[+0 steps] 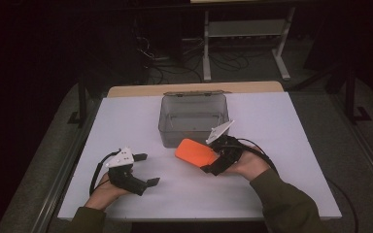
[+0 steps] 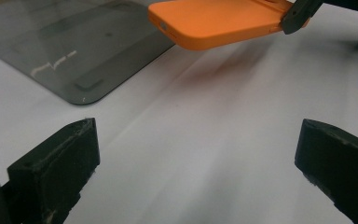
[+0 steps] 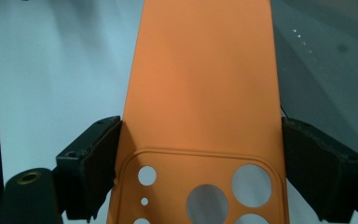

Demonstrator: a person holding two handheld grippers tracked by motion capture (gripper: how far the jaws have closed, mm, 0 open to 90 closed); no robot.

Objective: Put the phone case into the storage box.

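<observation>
The phone case (image 3: 200, 93) runs off the bottom of the right gripper view, its camera cut-outs partly cropped; its far end leaves that view at the top. In the left gripper view its right end is covered by one dark jaw of the right gripper (image 1: 212, 160). The box (image 1: 194, 119) is smoky and see-through; what lies inside cannot be made out.

The case is held above the table (image 1: 272, 194), just in front of the box's near wall, not touching it. Bare white table spreads left and front of the case.

The right gripper points left toward the table's middle, jaws clamped on the case's two long edges at the camera end. The left gripper (image 1: 143, 170) rests at the table's near left, well apart from the case, jaws spread wide with nothing between them.
</observation>
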